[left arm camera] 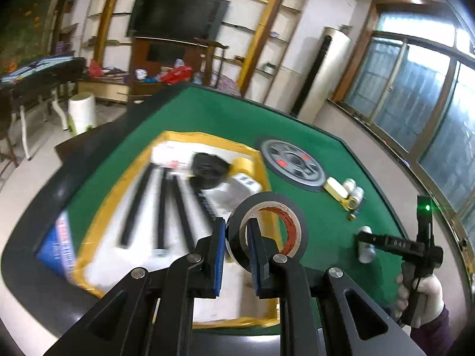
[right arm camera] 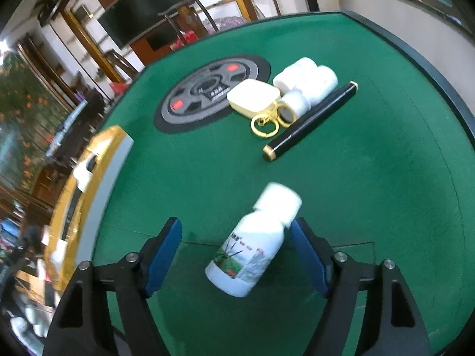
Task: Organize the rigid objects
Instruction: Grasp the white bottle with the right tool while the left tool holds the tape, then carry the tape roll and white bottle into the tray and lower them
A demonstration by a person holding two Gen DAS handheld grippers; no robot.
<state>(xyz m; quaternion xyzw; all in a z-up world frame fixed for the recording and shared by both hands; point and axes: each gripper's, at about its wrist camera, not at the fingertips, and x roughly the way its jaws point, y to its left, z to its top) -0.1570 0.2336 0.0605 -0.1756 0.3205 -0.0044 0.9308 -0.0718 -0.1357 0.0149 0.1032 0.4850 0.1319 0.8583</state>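
Note:
My left gripper (left arm camera: 237, 225) is shut on a black tape roll (left arm camera: 267, 228) with a red-printed core. One finger is inside the ring and the other outside, and the roll hangs over the near right part of a yellow-rimmed box (left arm camera: 175, 138). My right gripper (right arm camera: 236, 231) stands open over the green table. A white plastic bottle (right arm camera: 252, 246) lies on the felt between its blue pads (right arm camera: 164, 249), cap pointing away. The left pad is well clear of the bottle and the right pad is close to its shoulder. The left wrist view shows the same bottle (left arm camera: 366, 249) under that gripper.
The box holds black rods (left arm camera: 166, 207), black rolls (left arm camera: 209, 166) and a white item. On the felt lie a grey disc (right arm camera: 213, 95), a cream case (right arm camera: 253, 98), white rolls (right arm camera: 305, 80), gold scissor handles (right arm camera: 265, 124) and a black tube (right arm camera: 311, 118). A gloved hand (left arm camera: 424, 299) holds the right gripper.

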